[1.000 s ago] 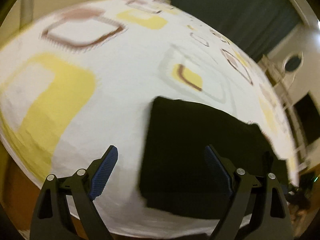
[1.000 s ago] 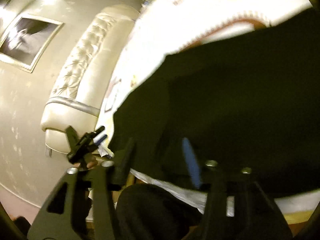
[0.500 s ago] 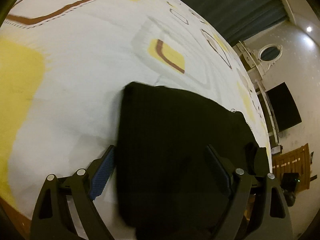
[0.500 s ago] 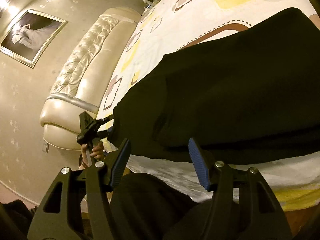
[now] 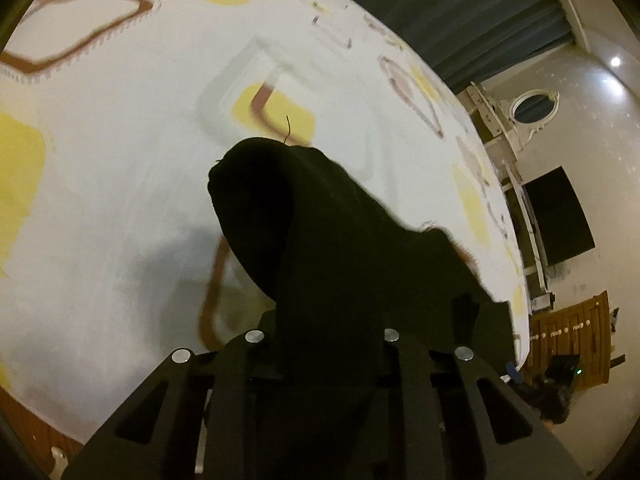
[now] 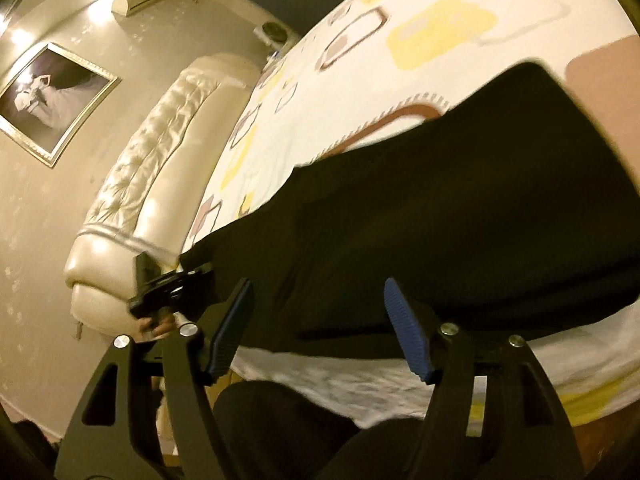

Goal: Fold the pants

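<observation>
The black pants (image 6: 460, 208) lie folded on a white bedspread (image 6: 360, 92) with yellow and brown squares. In the left wrist view my left gripper (image 5: 320, 320) is shut on an edge of the pants (image 5: 320, 240) and lifts it off the bed, so the cloth hangs over the jaws and hides the pads. My right gripper (image 6: 320, 320) is open, blue pads (image 6: 408, 332) apart, at the near edge of the pants and holding nothing. The left gripper also shows in the right wrist view (image 6: 168, 284), at the pants' left end.
A cream tufted headboard (image 6: 152, 184) stands to the left, with a framed picture (image 6: 52, 100) on the wall. Dark curtains (image 5: 460, 20), a white vanity mirror (image 5: 532, 108) and a dark screen (image 5: 560, 216) lie beyond the bed's far side. The bed's near edge runs just under the right gripper.
My left gripper has closed on the pants' edge and raised it; it was open half a second ago. The right gripper stays open and has moved a little closer to the pants.
</observation>
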`<state>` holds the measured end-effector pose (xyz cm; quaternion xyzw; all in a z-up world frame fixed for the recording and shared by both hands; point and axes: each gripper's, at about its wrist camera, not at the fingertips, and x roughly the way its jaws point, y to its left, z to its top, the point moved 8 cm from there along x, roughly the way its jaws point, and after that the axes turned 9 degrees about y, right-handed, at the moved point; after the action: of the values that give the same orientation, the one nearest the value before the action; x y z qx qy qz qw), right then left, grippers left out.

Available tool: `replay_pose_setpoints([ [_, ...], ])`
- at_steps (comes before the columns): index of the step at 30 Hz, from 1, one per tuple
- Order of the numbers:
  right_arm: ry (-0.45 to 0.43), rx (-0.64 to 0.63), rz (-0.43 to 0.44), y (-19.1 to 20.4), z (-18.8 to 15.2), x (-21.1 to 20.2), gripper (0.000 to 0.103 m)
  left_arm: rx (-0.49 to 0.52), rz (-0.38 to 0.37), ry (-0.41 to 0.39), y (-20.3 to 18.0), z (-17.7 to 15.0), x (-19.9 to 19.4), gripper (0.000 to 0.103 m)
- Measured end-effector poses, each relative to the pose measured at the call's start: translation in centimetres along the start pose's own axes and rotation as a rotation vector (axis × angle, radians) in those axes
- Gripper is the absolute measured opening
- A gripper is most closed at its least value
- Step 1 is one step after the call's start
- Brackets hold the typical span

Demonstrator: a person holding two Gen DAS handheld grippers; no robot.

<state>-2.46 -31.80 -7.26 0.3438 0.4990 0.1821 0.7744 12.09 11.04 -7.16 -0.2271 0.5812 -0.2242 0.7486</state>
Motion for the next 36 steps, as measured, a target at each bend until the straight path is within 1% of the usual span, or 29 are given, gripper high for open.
replay_pose_setpoints([
  [2, -0.024, 0.000, -0.014, -0.2, 0.5, -0.7, 0.069, 0.023, -0.017, -0.028, -2.9, 0.5, -1.7, 0.020],
  [4, -0.049, 0.001, -0.037, -0.6, 0.9, -1.4, 0.069, 0.049, -0.019, -0.037, -5.7, 0.8, -2.8, 0.020],
  [6, -0.072, 0.009, -0.048, -1.0, 1.4, -2.1, 0.069, 0.076, -0.009, -0.043, -8.5, 0.9, -3.4, 0.020],
  [8, -0.095, 0.014, -0.071, -1.4, 1.7, -2.8, 0.069, 0.111, 0.005, -0.043, -12.2, 0.7, -3.5, 0.020],
  [10, -0.119, 0.011, -0.107, -1.9, 2.3, -3.5, 0.069, 0.138, 0.010, -0.042, -15.3, 0.4, -3.1, 0.020],
  [12, -0.149, 0.004, -0.146, -2.5, 2.6, -4.4, 0.069, 0.180, 0.031, -0.041, -19.0, -0.1, -2.2, 0.020],
  [13, -0.162, 0.003, -0.172, -2.9, 2.8, -4.8, 0.069, 0.198, 0.041, -0.042, -20.2, -0.2, -1.8, 0.020],
  [15, -0.182, 0.010, -0.205, -3.9, 3.3, -5.7, 0.069, 0.259, 0.070, -0.046, -23.9, -1.1, -0.3, 0.020],
  [17, -0.216, 0.038, -0.228, -5.1, 3.8, -6.9, 0.069, 0.309, 0.105, -0.047, -26.6, -2.1, 1.7, 0.020],
  [18, -0.227, 0.049, -0.231, -5.6, 4.0, -7.4, 0.069, 0.321, 0.116, -0.045, -27.3, -2.3, 2.5, 0.020],
  [22, -0.285, 0.096, -0.270, -7.9, 4.8, -9.8, 0.069, 0.383, 0.211, -0.021, -30.7, -4.0, 8.2, 0.020],
  [24, -0.305, 0.115, -0.290, -9.0, 5.1, -10.7, 0.069, 0.405, 0.251, 0.001, -31.7, -5.0, 10.9, 0.020],
  [28, -0.332, 0.156, -0.314, -11.1, 5.4, -11.9, 0.069, 0.471, 0.360, 0.033, -33.5, -7.2, 16.5, 0.020],
  [32, -0.342, 0.214, -0.301, -13.1, 5.3, -12.3, 0.069, 0.523, 0.427, 0.047, -34.9, -9.3, 19.9, 0.020],
  [36, -0.347, 0.267, -0.288, -14.9, 5.0, -12.3, 0.069, 0.559, 0.494, 0.054, -35.4, -10.1, 22.4, 0.020],
])
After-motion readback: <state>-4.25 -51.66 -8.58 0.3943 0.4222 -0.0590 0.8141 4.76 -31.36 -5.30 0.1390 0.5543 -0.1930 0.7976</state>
